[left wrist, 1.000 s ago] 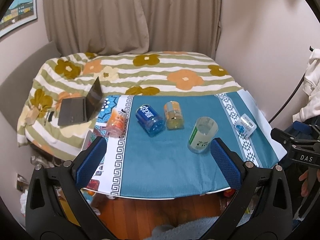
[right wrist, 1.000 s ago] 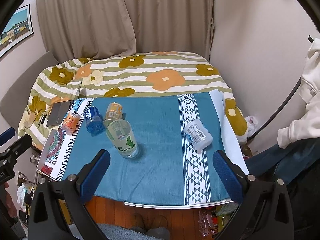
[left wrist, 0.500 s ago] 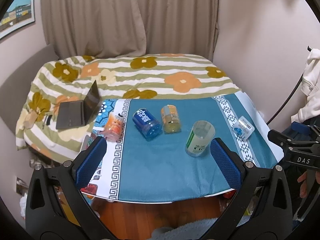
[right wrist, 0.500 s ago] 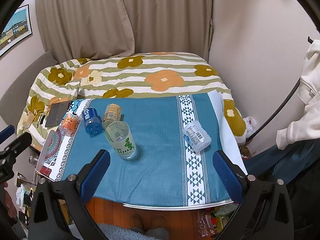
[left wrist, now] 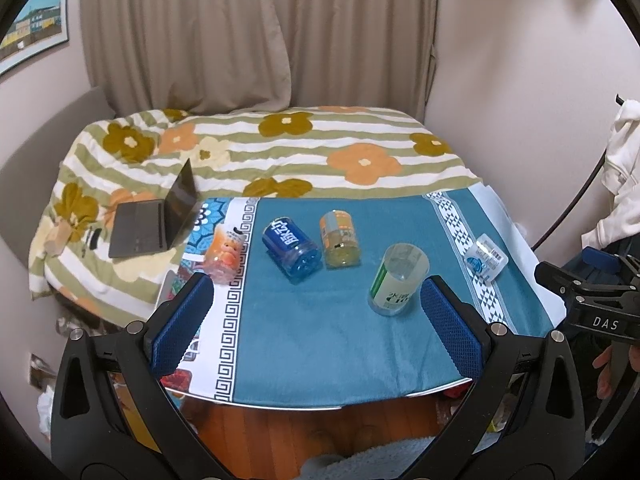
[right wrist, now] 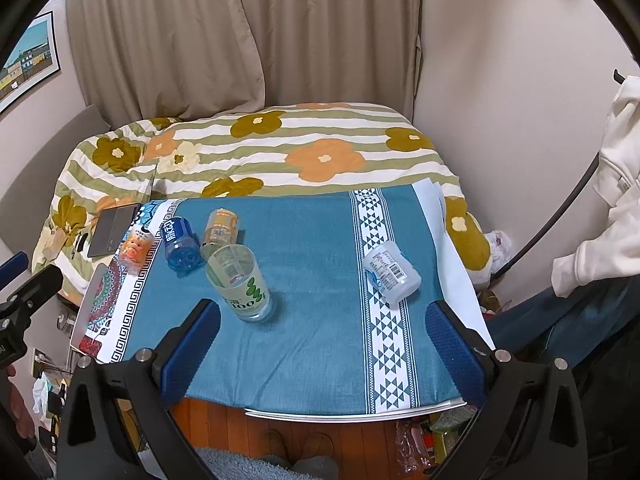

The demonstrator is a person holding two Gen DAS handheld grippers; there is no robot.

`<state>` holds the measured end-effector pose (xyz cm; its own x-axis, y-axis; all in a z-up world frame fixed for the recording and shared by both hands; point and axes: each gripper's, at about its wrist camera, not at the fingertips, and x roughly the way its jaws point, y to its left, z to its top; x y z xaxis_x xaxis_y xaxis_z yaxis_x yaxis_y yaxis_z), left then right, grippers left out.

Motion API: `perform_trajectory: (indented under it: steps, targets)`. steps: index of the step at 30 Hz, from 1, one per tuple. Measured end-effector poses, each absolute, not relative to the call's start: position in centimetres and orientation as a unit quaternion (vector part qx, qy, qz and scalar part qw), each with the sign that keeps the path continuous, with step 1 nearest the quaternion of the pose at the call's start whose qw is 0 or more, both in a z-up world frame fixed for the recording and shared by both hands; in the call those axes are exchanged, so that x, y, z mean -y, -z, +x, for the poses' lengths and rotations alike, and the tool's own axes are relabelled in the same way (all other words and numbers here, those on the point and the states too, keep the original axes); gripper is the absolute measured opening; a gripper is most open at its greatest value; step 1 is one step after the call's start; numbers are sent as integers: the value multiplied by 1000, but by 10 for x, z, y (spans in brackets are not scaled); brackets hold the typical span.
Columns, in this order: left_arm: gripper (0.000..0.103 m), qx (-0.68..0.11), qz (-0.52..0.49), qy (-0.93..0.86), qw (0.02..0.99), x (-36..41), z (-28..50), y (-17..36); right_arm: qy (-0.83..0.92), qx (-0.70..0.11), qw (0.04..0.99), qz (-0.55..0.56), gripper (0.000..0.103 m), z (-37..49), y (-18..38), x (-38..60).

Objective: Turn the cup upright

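Several cups sit on a table with a teal cloth (left wrist: pixel 320 332) (right wrist: pixel 320 340). A clear cup with green print (left wrist: pixel 396 280) (right wrist: pixel 240 284) stands upright, mouth up. A blue cup (left wrist: pixel 291 248) (right wrist: pixel 180 244), a yellow-orange cup (left wrist: pixel 340 238) (right wrist: pixel 220 228), a pink-orange cup (left wrist: pixel 224 254) (right wrist: pixel 136 246) and a small clear cup with a white label (left wrist: pixel 486 256) (right wrist: pixel 392 272) lie on their sides. My left gripper (left wrist: pixel 316 328) and my right gripper (right wrist: pixel 320 348) are both open and empty, held above the table's near edge.
A bed with a flowered striped blanket (left wrist: pixel 280 152) lies behind the table. An open laptop (left wrist: pixel 156 220) rests on it at the left. Curtains (left wrist: pixel 260 40) hang behind. Wooden floor (left wrist: pixel 320 428) shows under the near edge. White clothing (right wrist: pixel 616 200) hangs at the right.
Both grippers have drawn back slightly from the table, so the cups look a little farther away. The cups have not moved and both jaws remain open.
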<state>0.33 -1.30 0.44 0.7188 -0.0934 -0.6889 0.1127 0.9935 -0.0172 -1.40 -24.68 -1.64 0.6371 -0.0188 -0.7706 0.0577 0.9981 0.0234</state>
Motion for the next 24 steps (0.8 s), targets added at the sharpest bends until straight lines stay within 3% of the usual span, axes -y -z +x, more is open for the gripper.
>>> perform_trajectory:
  steps: [24]
  targets:
    - [103, -367, 12, 42, 929, 17, 8, -2, 21, -425, 905, 23, 102, -14, 17, 245]
